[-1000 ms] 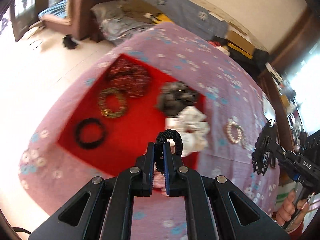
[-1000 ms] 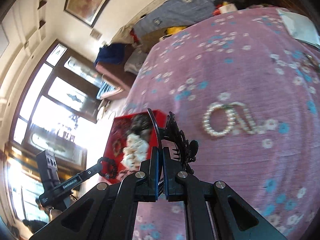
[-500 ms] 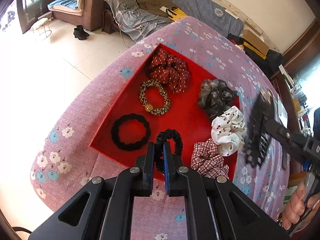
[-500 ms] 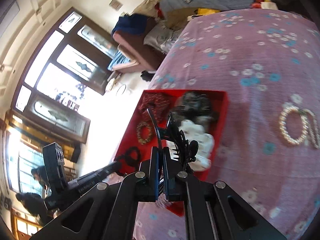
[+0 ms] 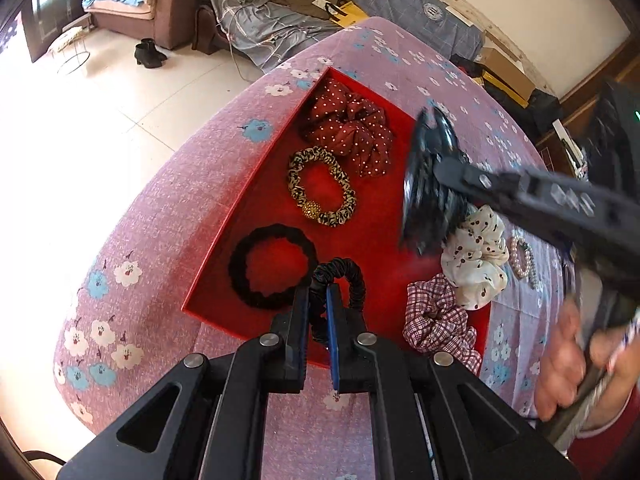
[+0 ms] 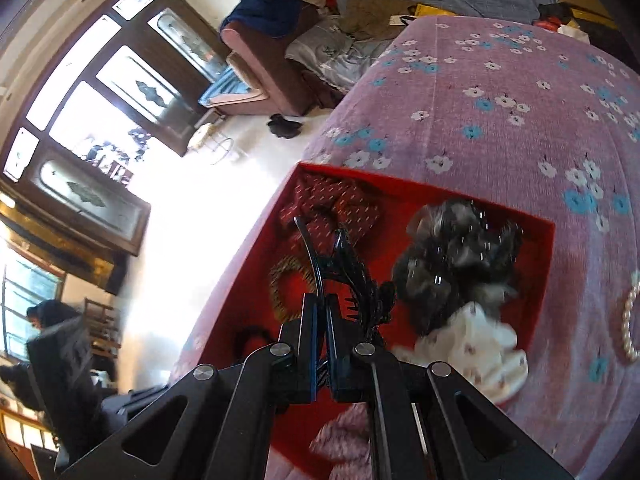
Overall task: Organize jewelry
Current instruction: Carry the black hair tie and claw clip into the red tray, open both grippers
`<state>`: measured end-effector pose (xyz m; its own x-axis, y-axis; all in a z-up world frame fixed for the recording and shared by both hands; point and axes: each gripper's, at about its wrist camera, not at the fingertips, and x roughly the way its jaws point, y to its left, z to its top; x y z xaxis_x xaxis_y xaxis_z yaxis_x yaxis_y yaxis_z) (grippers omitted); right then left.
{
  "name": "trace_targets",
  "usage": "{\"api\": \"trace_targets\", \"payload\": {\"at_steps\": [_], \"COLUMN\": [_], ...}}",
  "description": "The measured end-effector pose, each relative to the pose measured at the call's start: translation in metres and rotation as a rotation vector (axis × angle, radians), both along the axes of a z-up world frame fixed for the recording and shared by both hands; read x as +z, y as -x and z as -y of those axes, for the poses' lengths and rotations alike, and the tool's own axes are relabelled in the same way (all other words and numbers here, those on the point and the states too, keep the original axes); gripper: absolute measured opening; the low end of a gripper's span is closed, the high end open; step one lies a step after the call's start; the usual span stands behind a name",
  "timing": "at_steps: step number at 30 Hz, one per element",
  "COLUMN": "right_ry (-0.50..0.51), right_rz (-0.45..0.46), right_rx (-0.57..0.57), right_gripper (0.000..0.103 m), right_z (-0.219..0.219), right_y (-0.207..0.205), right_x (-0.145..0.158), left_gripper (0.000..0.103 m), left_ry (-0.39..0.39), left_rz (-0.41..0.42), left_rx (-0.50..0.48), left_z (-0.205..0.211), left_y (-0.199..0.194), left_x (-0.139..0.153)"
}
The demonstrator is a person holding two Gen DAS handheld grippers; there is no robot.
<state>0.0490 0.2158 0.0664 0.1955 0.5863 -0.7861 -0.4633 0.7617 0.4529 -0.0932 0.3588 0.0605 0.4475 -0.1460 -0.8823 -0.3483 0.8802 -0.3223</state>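
Observation:
My left gripper (image 5: pixel 318 300) is shut on a black ruffled hair tie (image 5: pixel 352 276), held over the near part of the red tray (image 5: pixel 380 248). My right gripper (image 6: pixel 322 304) is shut on a black claw hair clip (image 6: pixel 352 276), which hangs above the tray's middle. In the left wrist view the clip (image 5: pixel 428 184) looks blurred at the tip of the right gripper (image 5: pixel 444 168). A red dotted scrunchie (image 5: pixel 348 128), a leopard one (image 5: pixel 322 186) and a plain black tie (image 5: pixel 272 266) lie in the tray's left half.
A grey scrunchie (image 6: pixel 456 268), a white cherry-print one (image 5: pixel 476 256) and a plaid one (image 5: pixel 436 320) lie along the tray's right side. A pearl bracelet (image 5: pixel 522 256) rests on the purple flowered cloth (image 5: pixel 168 216) beyond the tray. A hand (image 5: pixel 568 364) grips the right tool.
The right gripper has swung left with the claw clip, from over the cloth near the pearls to above the tray. The left gripper has come closer to the tray, still holding the hair tie.

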Motion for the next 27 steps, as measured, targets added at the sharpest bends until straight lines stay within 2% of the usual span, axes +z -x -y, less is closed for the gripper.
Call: {"api": "trace_targets", "payload": {"at_steps": [10,21,23,27], "right_ry": [0.073,0.071,0.064,0.054], "right_rz": [0.003,-0.013,-0.018,-0.025], "right_rx": [-0.071,-0.089,-0.087,-0.075], "right_gripper": [0.005,0.006,0.006,0.007], "right_z": [-0.009,-0.006,-0.006,-0.006], "right_y": [-0.029,-0.035,-0.035,-0.036], "right_x": [-0.012,-0.017,-0.017,-0.017], "left_gripper": [0.008,0.010,0.013,0.028], "left_ry": [-0.011,0.023,0.012,-0.024], "left_rz": [-0.020,0.007,0.009,0.008], "left_rx": [-0.021,0.005,0.010,0.031], "left_z": [0.001,-0.006,-0.005,-0.004], "left_y": [-0.001,0.005,0.008,0.012], "left_x": [-0.007,-0.002,0.000,0.007]}}
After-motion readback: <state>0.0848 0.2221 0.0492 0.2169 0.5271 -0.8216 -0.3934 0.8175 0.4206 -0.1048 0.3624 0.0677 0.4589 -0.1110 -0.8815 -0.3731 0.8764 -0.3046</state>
